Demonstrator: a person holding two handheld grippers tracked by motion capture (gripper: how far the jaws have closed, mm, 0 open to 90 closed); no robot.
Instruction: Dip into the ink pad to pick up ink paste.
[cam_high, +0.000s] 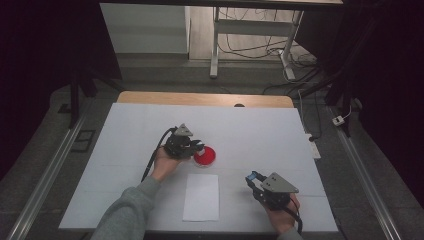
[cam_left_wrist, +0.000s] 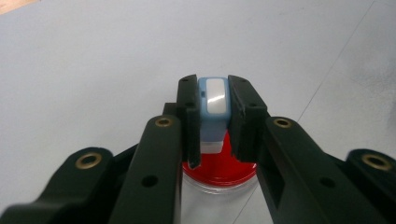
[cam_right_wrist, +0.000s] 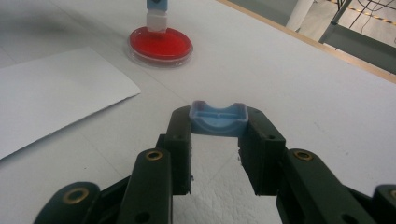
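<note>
The left gripper is clamping a blue-and-white stamp and pressing it into the red ink pad. The paper sheet is lying apparently unstamped, while the right gripper is gripping the blue cap, so stamping and recapping are remaining.

No readable text, labels, brands or numbers anywhere. White sheet of paper, lower centre of the high view, is blank. Blue-and-white stamp, centre of the left gripper view, has a plain glossy top with no marking. Blue cap, centre of the right gripper view, carries nothing legible. Red pad dish, upper left of that view, is unmarked.
</note>
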